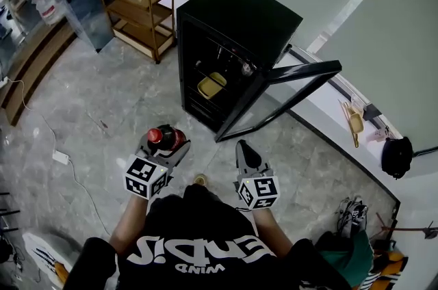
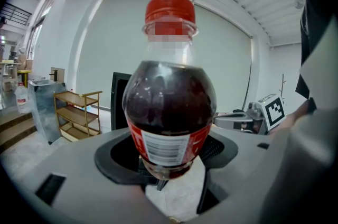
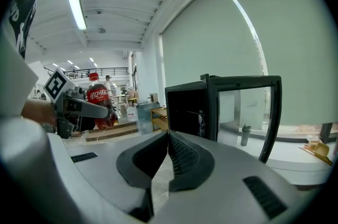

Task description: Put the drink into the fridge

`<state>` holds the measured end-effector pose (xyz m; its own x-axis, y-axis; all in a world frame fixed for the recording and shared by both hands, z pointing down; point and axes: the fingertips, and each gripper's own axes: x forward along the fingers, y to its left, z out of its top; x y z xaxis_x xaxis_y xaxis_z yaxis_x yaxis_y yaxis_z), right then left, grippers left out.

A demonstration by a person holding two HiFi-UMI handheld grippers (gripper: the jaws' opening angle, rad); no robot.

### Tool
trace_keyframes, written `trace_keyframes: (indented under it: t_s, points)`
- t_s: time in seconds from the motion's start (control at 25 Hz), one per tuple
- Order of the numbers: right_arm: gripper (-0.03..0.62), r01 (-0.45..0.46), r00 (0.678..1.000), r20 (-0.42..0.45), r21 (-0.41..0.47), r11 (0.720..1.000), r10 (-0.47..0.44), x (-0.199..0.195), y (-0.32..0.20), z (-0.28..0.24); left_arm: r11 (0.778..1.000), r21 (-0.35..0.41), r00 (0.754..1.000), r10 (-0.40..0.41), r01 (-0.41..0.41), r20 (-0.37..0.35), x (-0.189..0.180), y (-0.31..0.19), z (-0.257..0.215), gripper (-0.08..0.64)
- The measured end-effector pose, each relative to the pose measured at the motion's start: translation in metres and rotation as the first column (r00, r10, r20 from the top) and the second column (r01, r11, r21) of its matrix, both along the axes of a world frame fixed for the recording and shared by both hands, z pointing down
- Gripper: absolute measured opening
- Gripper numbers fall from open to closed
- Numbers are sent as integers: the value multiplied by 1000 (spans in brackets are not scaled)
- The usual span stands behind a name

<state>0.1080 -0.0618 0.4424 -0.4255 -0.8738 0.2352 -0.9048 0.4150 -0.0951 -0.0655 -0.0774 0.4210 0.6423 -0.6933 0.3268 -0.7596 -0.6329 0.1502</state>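
The cola bottle [image 1: 172,138], dark and full with a red cap and red label, is clamped low on its body between the jaws of the left gripper [image 1: 166,145]. In the left gripper view the bottle [image 2: 170,112] rises straight up out of that gripper [image 2: 166,165], cap at the top. The right gripper [image 1: 243,148] is held just to the right of the left one, apart from it. In its own view its jaws [image 3: 169,143] are pressed together with nothing between them, and the bottle [image 3: 100,101] shows off to their left. Ahead of both grippers stands the black fridge [image 1: 233,29]. Its glass door [image 1: 294,87] is swung wide open, out beyond the right gripper. A yellow dish [image 1: 212,85] lies on a shelf inside. Farther off, ahead and to the left of the left gripper, is a wooden trolley [image 1: 140,11]. Grey marbled floor [image 1: 102,97] lies under everything.
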Motion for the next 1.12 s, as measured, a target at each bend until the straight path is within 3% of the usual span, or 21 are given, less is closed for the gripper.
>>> trace_keyframes:
  t_s: [0.28,0.72,1.12]
  points:
    - [25,-17,1000,20,3,1000,17,2,-29,0,1000,-4,1000,-8,8,25,-4,-32,-1,304]
    - [25,-65,997,37,19,998,64,-15,-43,4,998,-7,995,60,-59,80,-12,-59,10,304]
    - [25,-145,988,50,39,989,143,-22,-53,39,991,-30,988,129,-127,86,-11,-80,57,304]
